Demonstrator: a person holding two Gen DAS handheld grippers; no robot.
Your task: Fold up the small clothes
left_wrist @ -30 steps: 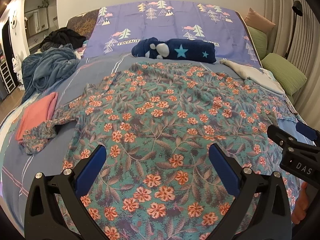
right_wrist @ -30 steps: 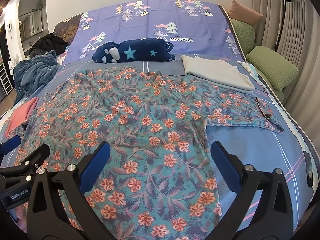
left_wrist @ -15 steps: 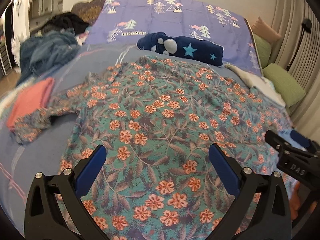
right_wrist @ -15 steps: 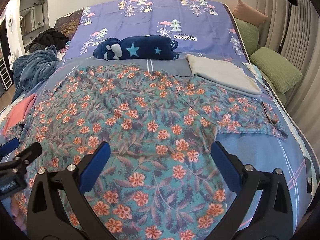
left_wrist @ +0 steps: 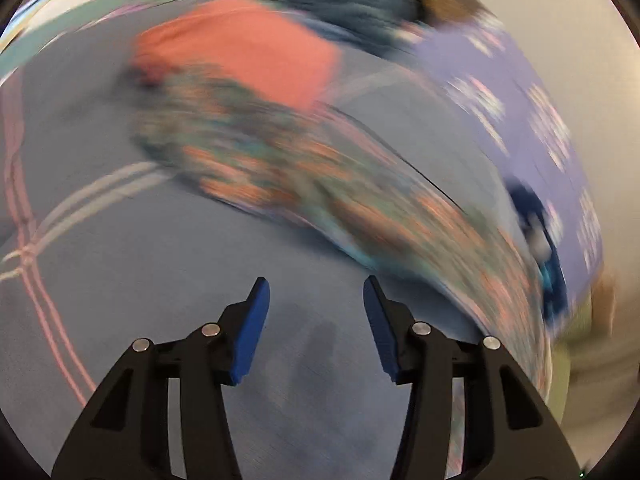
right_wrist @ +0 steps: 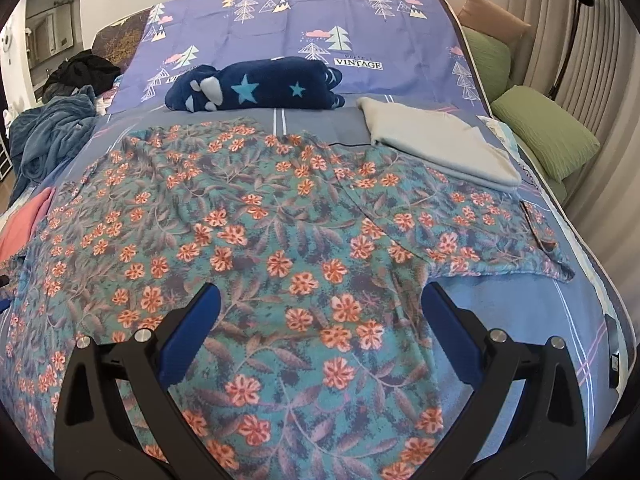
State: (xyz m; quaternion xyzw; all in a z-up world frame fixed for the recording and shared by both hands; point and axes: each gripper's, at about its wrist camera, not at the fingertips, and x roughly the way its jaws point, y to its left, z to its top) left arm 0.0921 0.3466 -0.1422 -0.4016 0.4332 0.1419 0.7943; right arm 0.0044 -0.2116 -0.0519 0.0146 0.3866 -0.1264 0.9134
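While the floral top lies spread flat on the bed, neither claw holds anything. Left gripper: jaws parted, narrower gap, nothing between, hanging over bare grey-blue sheet. Left view badly motion-blurred; the top's bunched left sleeve shows as a smear ahead and up-left of the fingers, apart from them, its end beside the pink garment. Sleeve's long axis runs diagonally from that cuff back toward the body of the top at right. Left gripper looks nearer this sleeve, so likely it goes for the cuff, a judgement. Right gripper: jaws spread wide, empty, above the top's lower middle; contact unclear. Top: teal, orange flowers, grey-purple leaves, soft knit, lightly wrinkled, right sleeve stretched out flat toward the folded grey cloth. Beyond the top's collar end, navy star plush.
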